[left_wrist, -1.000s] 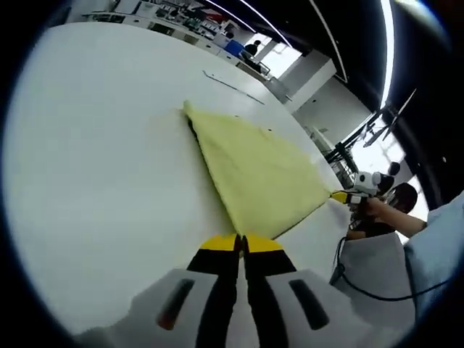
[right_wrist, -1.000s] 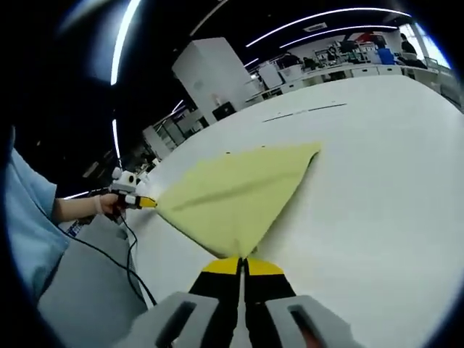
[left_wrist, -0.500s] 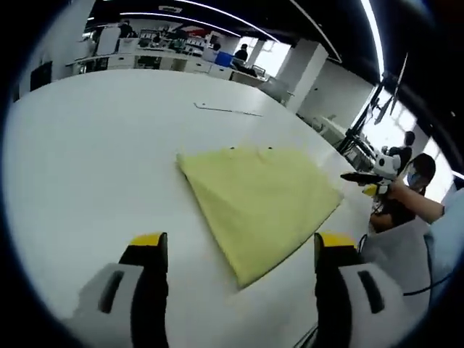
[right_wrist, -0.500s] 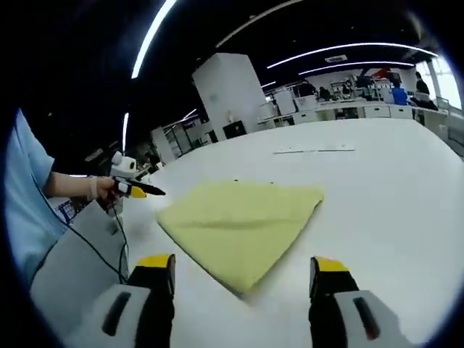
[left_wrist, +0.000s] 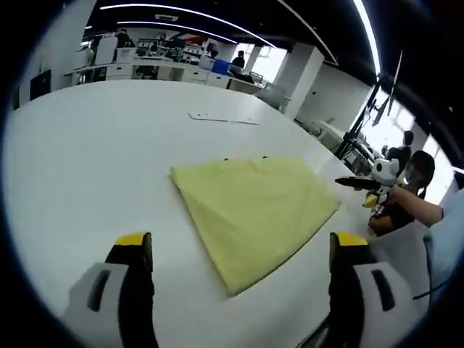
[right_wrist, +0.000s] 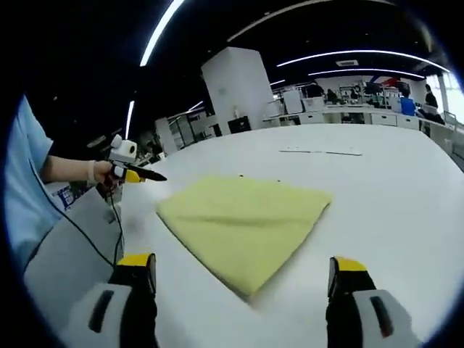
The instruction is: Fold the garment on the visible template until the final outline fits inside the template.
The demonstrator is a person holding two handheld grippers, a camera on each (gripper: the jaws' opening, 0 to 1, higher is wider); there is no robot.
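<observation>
We find the folded pale-yellow cloth garment (left_wrist: 254, 210) lying flat mid-table on the white bench (left_wrist: 87, 159), both left gripper (left_wrist: 243, 254) and right gripper (right_wrist: 243, 272) spread wide and holding nothing, apparently clear for inspection.

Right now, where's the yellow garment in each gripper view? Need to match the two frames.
Left gripper view: the folded yellow garment lies flat at centre, on the white table, ahead of the open left gripper.
Right gripper view: it lies at centre, ahead of the open right gripper.
Shared landmark: the thin strip lying on the table beyond the garment, also at.
</observation>
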